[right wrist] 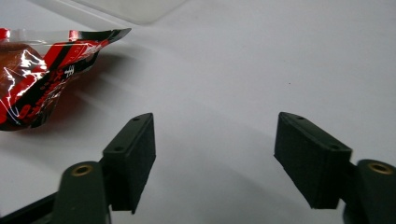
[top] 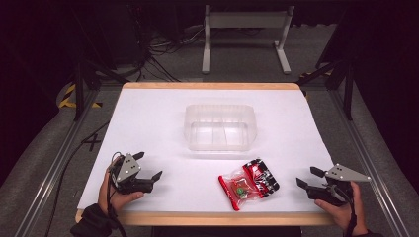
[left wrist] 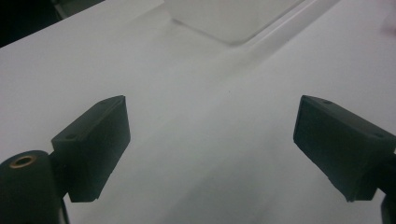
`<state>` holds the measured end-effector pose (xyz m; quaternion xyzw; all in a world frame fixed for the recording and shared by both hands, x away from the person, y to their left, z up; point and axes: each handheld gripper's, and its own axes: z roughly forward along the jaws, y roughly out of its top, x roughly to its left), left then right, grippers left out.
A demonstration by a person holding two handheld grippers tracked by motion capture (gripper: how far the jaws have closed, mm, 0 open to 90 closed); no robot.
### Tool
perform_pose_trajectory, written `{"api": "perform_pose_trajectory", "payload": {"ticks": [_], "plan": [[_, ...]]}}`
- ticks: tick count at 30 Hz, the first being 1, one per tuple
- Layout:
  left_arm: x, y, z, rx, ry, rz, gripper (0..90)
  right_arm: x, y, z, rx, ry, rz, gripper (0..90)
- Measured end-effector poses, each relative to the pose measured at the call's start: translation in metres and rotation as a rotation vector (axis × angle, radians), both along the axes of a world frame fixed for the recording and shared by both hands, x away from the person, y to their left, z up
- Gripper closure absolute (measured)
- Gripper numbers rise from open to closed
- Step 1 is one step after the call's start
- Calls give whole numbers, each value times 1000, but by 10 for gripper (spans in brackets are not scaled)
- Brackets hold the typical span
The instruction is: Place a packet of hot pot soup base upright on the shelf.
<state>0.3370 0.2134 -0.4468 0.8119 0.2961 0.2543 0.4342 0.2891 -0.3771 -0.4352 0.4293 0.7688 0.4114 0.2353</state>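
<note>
The left tool (top: 147,165) is held low over the near left corner of the table (top: 148,118), its jaws spread wide with nothing between them. The right tool (top: 310,177) is held at the near right edge, jaws likewise wide apart and empty. A white sheet is spread over the table. A clear plastic tub (top: 221,126) is set upright at the middle, well apart from both tools. Two snack packets (top: 248,182), red and black with clear film, are laid touching near the front edge, between the tools and nearer the right one.
</note>
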Motion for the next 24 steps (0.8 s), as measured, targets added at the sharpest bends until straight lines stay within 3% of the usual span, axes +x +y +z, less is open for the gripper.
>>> {"api": "perform_pose_trajectory", "payload": {"ticks": [6,12,17,19,24], "plan": [[-4,2,1,4,-8,8,113,-1,5,0,11,25,42,357],[-8,2,0,24,-1,-1,108,2,21,0,-18,56,128,393],[-11,4,0,27,-1,10,109,5,30,-4,15,114,189,354],[-11,2,0,34,4,12,109,5,34,-4,57,136,223,327],[-11,0,-1,41,8,2,109,6,51,-6,35,173,268,305]]}}
